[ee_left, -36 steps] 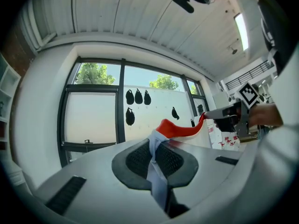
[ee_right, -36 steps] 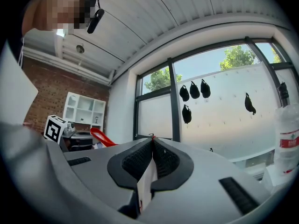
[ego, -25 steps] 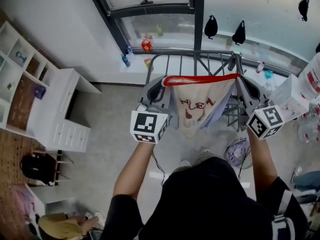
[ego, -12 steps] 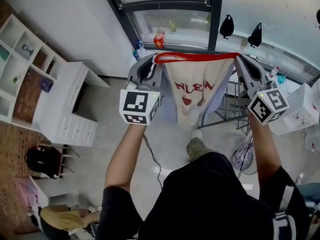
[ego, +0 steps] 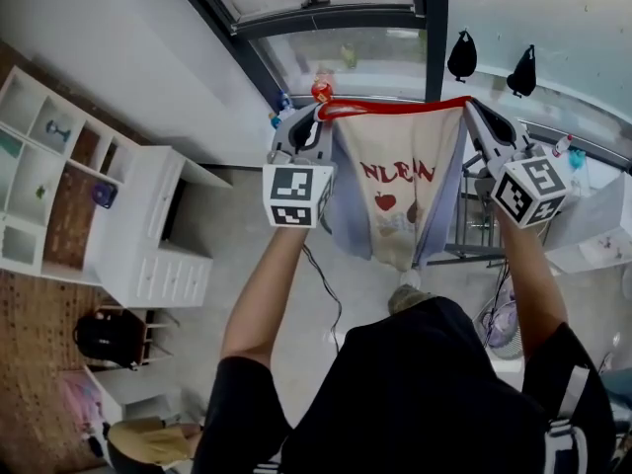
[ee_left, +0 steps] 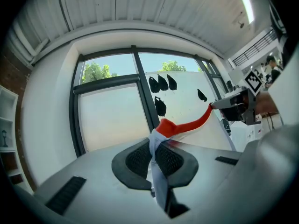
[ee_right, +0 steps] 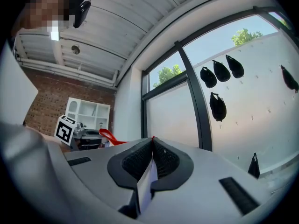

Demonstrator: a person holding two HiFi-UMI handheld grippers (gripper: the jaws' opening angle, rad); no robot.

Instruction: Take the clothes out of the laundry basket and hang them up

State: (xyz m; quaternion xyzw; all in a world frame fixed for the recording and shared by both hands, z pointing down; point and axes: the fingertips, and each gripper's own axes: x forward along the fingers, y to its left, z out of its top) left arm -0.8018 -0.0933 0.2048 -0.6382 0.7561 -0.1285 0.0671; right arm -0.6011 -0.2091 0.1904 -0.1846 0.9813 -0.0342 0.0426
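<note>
A cream garment (ego: 400, 200) with a red top edge, red lettering and an apple print hangs stretched between my two grippers in the head view. The left gripper (ego: 314, 126) is shut on its left corner, and the right gripper (ego: 476, 117) is shut on its right corner. In the left gripper view the left gripper (ee_left: 153, 141) pinches pale cloth. The red edge (ee_left: 187, 125) runs from it across to the right gripper (ee_left: 236, 107). In the right gripper view the right gripper (ee_right: 152, 143) clamps white cloth (ee_right: 145, 181). Part of the drying rack (ego: 476, 233) shows behind the garment.
A window with a dark frame (ego: 430, 28) is straight ahead, with bottles (ego: 321, 91) on its sill. Black pouches (ego: 462, 57) hang on the wall at right. White shelves and drawers (ego: 148, 235) stand at left. A basket (ego: 499, 319) sits on the floor at right.
Both grippers have carried the stretched garment forward toward the window. The drying rack, plain in front a second ago, is now mostly hidden behind the cloth.
</note>
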